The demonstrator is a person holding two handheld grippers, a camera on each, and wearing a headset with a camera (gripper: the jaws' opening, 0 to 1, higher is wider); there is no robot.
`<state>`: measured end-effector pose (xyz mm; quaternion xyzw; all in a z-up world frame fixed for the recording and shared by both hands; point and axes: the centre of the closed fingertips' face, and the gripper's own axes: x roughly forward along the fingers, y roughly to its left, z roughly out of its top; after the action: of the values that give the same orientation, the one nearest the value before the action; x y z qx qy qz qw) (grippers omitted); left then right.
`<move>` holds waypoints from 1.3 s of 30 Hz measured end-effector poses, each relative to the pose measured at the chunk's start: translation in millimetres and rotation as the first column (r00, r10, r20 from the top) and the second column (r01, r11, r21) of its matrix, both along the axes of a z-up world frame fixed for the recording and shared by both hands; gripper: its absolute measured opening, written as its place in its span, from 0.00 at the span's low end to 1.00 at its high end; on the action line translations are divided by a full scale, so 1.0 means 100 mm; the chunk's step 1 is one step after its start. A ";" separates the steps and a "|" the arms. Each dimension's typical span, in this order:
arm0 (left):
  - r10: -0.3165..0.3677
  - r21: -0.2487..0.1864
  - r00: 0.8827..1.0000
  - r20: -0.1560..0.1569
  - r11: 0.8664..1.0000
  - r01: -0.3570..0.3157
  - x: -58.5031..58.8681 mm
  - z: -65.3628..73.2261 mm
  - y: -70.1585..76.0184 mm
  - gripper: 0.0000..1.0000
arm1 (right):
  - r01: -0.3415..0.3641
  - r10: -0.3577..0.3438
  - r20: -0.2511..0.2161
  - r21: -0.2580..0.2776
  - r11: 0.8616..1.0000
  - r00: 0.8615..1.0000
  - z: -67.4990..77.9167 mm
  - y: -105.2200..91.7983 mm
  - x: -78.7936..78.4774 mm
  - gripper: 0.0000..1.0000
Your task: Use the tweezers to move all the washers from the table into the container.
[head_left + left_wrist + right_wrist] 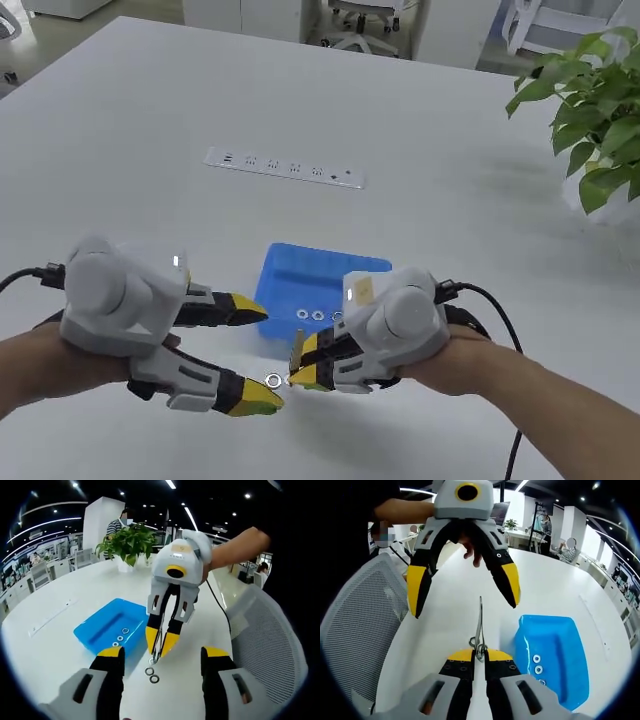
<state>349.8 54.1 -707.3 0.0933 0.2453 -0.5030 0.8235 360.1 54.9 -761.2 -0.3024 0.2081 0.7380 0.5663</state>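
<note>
Blue tray (330, 268) is holding three washers (318, 316) in a row near its 6 o'clock edge, so part of the job is looking done. At least two loose washers (154, 679) are lying on the counter (150, 120), just beside the tray at about its 7 o'clock (a third may be hiding under the tweezer tips). Right tongs (161, 647) are clamping the tweezers (479, 625), whose tips are pointing at those loose washers. Left tongs (464, 600) are standing wide apart, gripping nothing.
</note>
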 end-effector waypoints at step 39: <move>0.158 -0.075 0.987 0.005 0.985 -0.158 -0.03 0.10 0.25 0.98 | 0.027 -0.031 0.065 0.056 0.998 0.997 0.62 -0.06 0.55 0.08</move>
<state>347.1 78.7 -697.1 0.0454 0.2285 -0.4444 0.8650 414.7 48.8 -699.1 -0.3080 0.1733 0.7246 0.5916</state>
